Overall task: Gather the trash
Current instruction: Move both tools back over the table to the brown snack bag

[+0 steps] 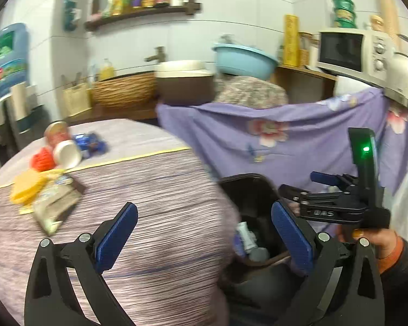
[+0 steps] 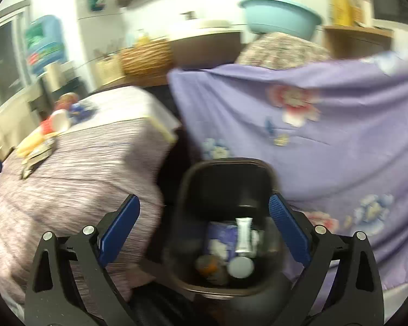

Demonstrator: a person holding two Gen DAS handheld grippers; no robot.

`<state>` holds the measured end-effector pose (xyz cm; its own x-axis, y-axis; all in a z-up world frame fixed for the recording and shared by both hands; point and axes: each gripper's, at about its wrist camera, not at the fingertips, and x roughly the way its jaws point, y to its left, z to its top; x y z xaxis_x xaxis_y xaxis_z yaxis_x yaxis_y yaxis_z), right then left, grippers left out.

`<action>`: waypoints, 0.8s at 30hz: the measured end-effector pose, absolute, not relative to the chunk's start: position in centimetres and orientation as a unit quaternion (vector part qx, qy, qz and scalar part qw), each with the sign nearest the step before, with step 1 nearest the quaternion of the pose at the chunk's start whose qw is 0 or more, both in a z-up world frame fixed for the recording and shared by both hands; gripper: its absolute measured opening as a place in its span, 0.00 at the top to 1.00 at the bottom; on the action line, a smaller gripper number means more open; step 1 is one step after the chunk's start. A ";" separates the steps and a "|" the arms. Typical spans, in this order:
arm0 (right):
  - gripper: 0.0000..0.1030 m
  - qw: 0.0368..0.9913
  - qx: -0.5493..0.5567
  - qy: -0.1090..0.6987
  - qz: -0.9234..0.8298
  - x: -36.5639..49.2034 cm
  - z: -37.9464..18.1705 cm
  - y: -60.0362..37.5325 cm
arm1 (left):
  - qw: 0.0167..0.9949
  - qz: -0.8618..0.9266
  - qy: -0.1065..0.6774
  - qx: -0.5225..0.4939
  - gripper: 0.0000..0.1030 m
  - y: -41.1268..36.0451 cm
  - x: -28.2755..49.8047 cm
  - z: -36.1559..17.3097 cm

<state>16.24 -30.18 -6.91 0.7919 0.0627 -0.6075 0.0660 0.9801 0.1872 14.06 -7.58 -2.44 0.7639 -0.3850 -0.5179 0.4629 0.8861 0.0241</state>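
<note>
Trash is lying in two places: some is sitting in the bin (image 2: 225, 225), and a heap is waiting on the bench (image 1: 138, 190) at its far left end. The bin, dark and open-topped, is standing on the floor just beside the bench's rounded edge and against a hanging purple sheet (image 1: 285, 135), likely so that litter can be carried a short way and dropped straight in.

The right gripper (image 2: 204, 233) is hovering directly over the bin's mouth with its jaws spread wide and nothing between them. Below it a white tube (image 2: 243, 235), a round pale lid (image 2: 240, 267), a purple patterned wrapper (image 2: 221, 240) and something orange are lying at the bottom, blurred. The left gripper (image 1: 204, 233) is hanging over the bench edge, jaws likewise standing fully apart and gripping nothing, and pointing part-way toward the heap, which suggests it is being lined up for the next piece.

The heap is looking mixed: a white cup (image 1: 68, 153) tipped on its side, a red-labelled can (image 1: 57, 133) behind it, a blue wrapper (image 1: 91, 142), a red-orange crumpled thing (image 1: 42, 159), a yellow sponge-like piece (image 1: 27, 188) and a grey foil packet (image 1: 55, 206) nearest the jaws. These are touching or overlapping one another, so picking one cleanly may call for care. The packet looks flat and limp, probably awkward to pinch.
</note>
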 end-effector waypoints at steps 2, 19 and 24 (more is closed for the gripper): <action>0.08 0.941 0.090 0.326 0.018 16.8 -6.6 -28.4 | 0.941 -0.207 0.256 0.075 0.05 -5.8 14.1 -2.4; 0.08 0.913 -0.002 0.360 0.193 21.7 -4.4 -12.5 | 0.946 -0.055 0.316 0.052 0.05 10.2 17.2 -4.2; 0.08 0.900 -0.041 0.359 0.246 23.4 -3.0 -6.7 | 0.946 -0.020 0.321 0.044 0.05 13.3 17.9 -3.9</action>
